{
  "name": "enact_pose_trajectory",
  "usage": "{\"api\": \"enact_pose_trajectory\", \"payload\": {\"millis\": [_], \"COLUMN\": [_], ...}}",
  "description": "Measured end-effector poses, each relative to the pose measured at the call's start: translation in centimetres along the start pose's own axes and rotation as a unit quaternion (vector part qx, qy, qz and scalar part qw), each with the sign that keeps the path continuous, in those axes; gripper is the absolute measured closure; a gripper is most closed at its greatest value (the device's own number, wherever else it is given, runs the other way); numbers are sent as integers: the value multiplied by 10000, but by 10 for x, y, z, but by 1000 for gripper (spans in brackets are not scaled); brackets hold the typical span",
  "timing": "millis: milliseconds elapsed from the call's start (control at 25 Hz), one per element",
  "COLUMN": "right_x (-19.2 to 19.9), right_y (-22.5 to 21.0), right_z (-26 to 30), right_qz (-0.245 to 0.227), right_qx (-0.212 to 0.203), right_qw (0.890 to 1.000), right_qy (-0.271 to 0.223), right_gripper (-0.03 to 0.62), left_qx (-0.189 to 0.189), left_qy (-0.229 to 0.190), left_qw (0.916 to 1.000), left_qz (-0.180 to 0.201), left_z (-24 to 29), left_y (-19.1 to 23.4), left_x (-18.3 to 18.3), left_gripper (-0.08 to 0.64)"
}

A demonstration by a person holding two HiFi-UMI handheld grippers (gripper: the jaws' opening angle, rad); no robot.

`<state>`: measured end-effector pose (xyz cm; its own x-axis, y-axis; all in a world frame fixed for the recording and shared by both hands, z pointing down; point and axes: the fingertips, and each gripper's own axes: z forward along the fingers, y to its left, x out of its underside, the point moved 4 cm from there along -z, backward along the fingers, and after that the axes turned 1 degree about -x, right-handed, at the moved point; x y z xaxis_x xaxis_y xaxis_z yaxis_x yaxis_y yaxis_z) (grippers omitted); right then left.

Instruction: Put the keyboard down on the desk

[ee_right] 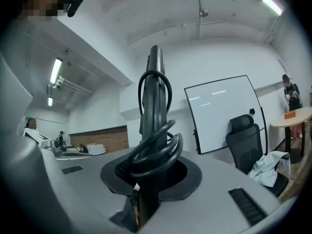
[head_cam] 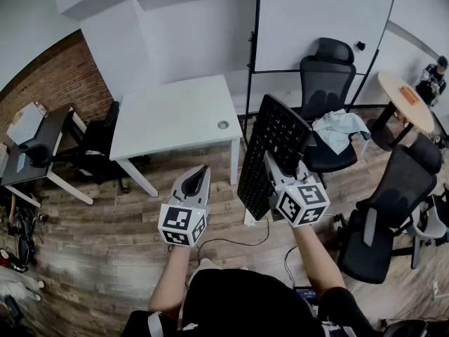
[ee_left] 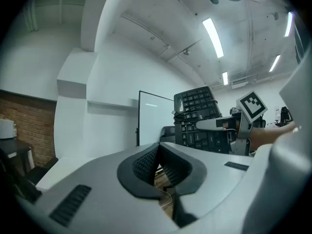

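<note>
A black keyboard [head_cam: 272, 153] hangs in the air, tilted on edge to the right of the white desk [head_cam: 175, 114], its cable wound around it. My right gripper [head_cam: 275, 161] is shut on the keyboard's lower part. In the right gripper view the keyboard [ee_right: 155, 96] stands edge-on between the jaws, with cable loops [ee_right: 158, 152] coiled at the grip. My left gripper [head_cam: 199, 176] is shut and holds nothing, hovering in front of the desk's near edge. The left gripper view shows its pads [ee_left: 146, 164] pressed together and the keyboard [ee_left: 201, 118] off to the right.
A round grommet [head_cam: 223, 125] sits near the desk's right corner. A whiteboard [head_cam: 319, 23] stands behind. Black office chairs [head_cam: 326, 83] stand to the right, one with a cloth [head_cam: 340, 128] on its seat. Another desk [head_cam: 38, 142] stands at the left by the brick wall. Cables [head_cam: 231, 241] lie on the wooden floor.
</note>
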<state>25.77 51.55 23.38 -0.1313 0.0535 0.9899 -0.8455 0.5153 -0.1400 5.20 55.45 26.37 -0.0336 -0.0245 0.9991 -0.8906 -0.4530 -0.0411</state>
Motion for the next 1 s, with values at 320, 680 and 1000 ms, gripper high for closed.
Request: {"api": "enact_pose_trajectory", "payload": {"millis": [320,680,1000], "right_x": [3,7,9], "right_y": [-10,-17,-36], "right_z": [-7,12,64], "right_qz": [225,330,275], "right_qx": [-15,-127,-115], "right_qw": [9997,9994,9996], "right_qy": [-22,-16,31], "right_gripper": [486,486,486], "left_qx": [-20,-78,-37], "left_qy": [15,47,25], "left_qw": [10000,9999,9999], "left_qz": [-38,-70,-120], "left_z": [0,16,62], "left_y": [-10,2,36], "left_x": [1,4,10], "left_gripper": [548,548,546]}}
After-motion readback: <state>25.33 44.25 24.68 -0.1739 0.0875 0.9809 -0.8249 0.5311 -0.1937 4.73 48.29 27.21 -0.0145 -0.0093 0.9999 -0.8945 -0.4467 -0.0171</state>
